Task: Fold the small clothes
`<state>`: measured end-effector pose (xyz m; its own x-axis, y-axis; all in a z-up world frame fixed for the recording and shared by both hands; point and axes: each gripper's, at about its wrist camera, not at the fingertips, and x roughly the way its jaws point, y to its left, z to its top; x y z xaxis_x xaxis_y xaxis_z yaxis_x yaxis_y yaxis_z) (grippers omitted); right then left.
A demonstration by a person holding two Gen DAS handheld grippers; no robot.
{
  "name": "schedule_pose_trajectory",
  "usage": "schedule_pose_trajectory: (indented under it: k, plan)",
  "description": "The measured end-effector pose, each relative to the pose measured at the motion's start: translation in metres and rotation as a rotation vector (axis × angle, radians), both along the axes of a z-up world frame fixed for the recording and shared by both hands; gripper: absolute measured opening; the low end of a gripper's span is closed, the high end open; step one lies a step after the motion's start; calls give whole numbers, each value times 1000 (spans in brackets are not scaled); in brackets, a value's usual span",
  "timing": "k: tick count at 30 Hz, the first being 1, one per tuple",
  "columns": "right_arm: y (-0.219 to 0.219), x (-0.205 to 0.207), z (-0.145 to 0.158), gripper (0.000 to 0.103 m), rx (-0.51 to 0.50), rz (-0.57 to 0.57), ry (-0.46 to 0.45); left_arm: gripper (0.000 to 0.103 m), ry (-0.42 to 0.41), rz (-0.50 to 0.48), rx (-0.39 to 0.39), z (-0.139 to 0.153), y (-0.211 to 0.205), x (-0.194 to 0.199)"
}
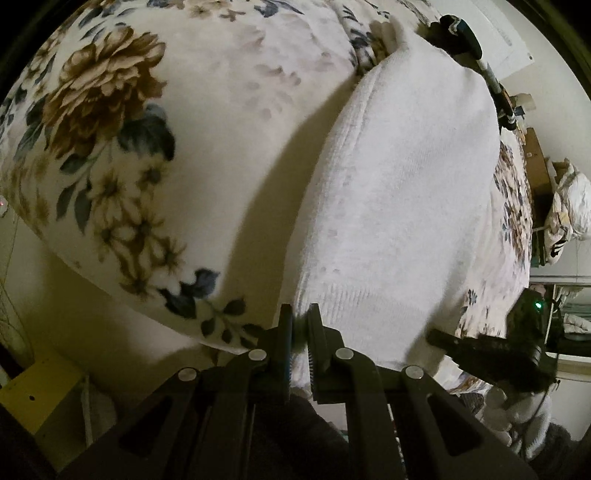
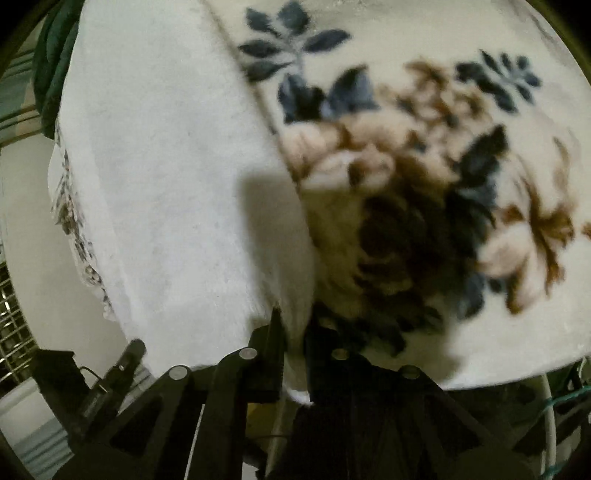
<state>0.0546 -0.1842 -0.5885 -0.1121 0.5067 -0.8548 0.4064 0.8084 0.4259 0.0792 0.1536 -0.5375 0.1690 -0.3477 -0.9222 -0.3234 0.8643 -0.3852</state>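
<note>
Dim, hard shadows, motion blur, fisheye warp.

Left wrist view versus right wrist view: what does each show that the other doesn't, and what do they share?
Only the left wrist view shows the yellow box at lower left and a dark handled tool past the garment's far end. Only the right wrist view shows a dark green cloth at upper left and a wire grid at the left edge. Both show the white knit garment lying on the floral blanket, with each gripper, left and right, closed on its near edge.
</note>
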Motion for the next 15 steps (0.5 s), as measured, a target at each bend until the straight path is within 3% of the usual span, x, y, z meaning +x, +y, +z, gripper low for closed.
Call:
schedule_pose_trajectory:
  k: [7, 12, 15]
  plan:
    - [7, -22, 34, 6, -93, 19, 6, 5, 31, -55, -8, -20, -12, -5]
    - [32, -7, 9, 7, -134, 74, 26, 8, 48, -59, 5, -40, -7, 2]
    - [33, 3, 3, 10, -92, 62, 46, 12, 55, -63, -28, -37, 0, 6]
